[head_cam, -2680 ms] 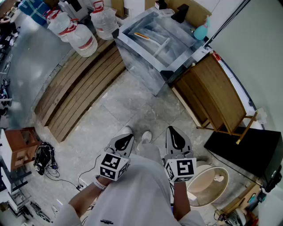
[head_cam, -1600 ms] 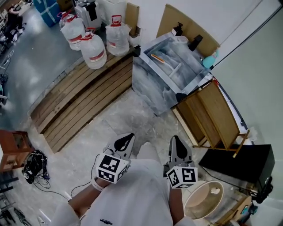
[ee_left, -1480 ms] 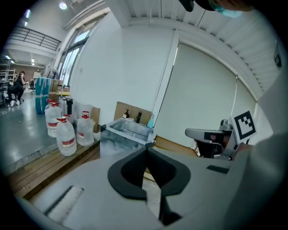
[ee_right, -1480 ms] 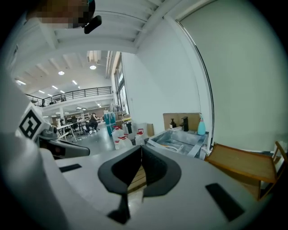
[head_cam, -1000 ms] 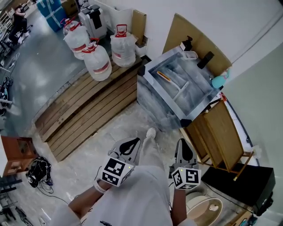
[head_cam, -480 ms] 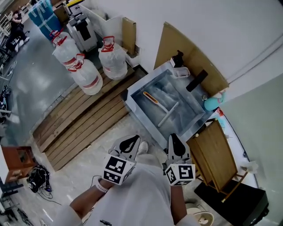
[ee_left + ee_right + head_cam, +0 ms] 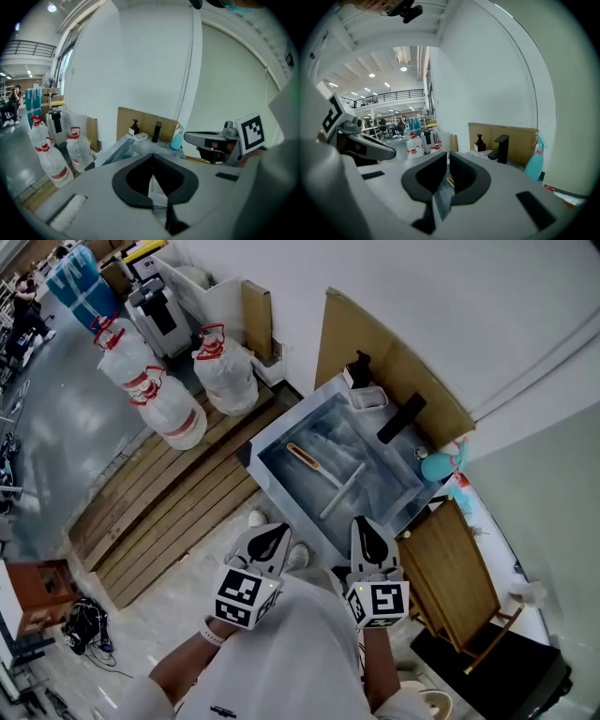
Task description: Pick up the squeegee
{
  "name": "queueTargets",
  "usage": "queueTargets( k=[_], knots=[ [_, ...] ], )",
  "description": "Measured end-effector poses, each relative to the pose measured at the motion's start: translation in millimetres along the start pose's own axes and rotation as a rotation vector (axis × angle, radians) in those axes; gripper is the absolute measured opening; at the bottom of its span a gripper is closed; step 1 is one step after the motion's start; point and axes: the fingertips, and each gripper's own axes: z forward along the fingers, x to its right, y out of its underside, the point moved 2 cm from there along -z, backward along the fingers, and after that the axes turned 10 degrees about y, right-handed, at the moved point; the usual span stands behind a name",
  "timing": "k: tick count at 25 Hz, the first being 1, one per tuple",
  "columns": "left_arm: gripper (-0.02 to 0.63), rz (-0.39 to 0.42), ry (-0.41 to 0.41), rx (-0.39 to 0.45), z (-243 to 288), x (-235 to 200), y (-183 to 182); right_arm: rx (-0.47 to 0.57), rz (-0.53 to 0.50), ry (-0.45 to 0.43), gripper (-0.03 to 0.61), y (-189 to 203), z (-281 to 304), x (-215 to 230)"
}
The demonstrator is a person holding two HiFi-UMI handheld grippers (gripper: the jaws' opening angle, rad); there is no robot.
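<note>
A big industrial hall used as a workshop or test lab, not a home. The right gripper view shows a high ceiling with rows of lamps [image 7: 371,75], a railed mezzanine [image 7: 389,97] and people at desks [image 7: 386,125] far off. In the head view a mock-up sink [image 7: 286,420] with a black faucet [image 7: 400,418] and soap dispenser [image 7: 357,369] stands against a bare cardboard sheet [image 7: 394,352], beside large water jugs [image 7: 223,371], a wooden pallet [image 7: 159,502], a polished grey floor [image 7: 56,427] and loose cables [image 7: 84,629]
</note>
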Motion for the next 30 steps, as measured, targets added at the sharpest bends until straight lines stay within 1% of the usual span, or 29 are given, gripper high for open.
queueTargets(
  k=[2, 8, 11, 16, 21, 25, 27, 28, 29, 30],
  knots=[
    [0.005, 0.011, 0.008, -0.008, 5, 1, -4, 0.000, -0.015, 0.001, 0.008, 1, 1, 4],
    [0.005, 0.055, 0.018, -0.034, 25, -7, -14, -0.021, 0.006, 0.021, 0.008, 5, 14, 19],
    [0.005, 0.098, 0.006, -0.061, 36, -12, -17, -0.048, -0.007, 0.000, 0.008, 9, 25, 24],
    [0.005, 0.094, 0.025, -0.108, 59, -28, -13, -0.088, -0.096, -0.020, 0.008, 19, 52, 24],
    [0.005, 0.060, 0.035, -0.143, 79, -50, -7, -0.147, -0.111, -0.038, 0.009, 36, 85, 25],
    [0.005, 0.028, 0.041, -0.166, 96, -66, 2, -0.211, -0.141, -0.017, 0.009, 58, 113, 30],
    [0.005, 0.015, 0.051, -0.176, 104, -71, 8, -0.243, -0.147, -0.026, 0.009, 69, 125, 30],
    [0.005, 0.008, 0.057, -0.180, 108, -73, 10, -0.258, -0.148, -0.035, 0.025, 74, 131, 30],
    [0.005, -0.001, 0.062, -0.183, 112, -75, 13, -0.272, -0.151, -0.043, 0.062, 79, 136, 30],
    [0.005, -0.010, 0.067, -0.186, 115, -78, 16, -0.285, -0.159, -0.047, 0.083, 83, 140, 30]
  ],
)
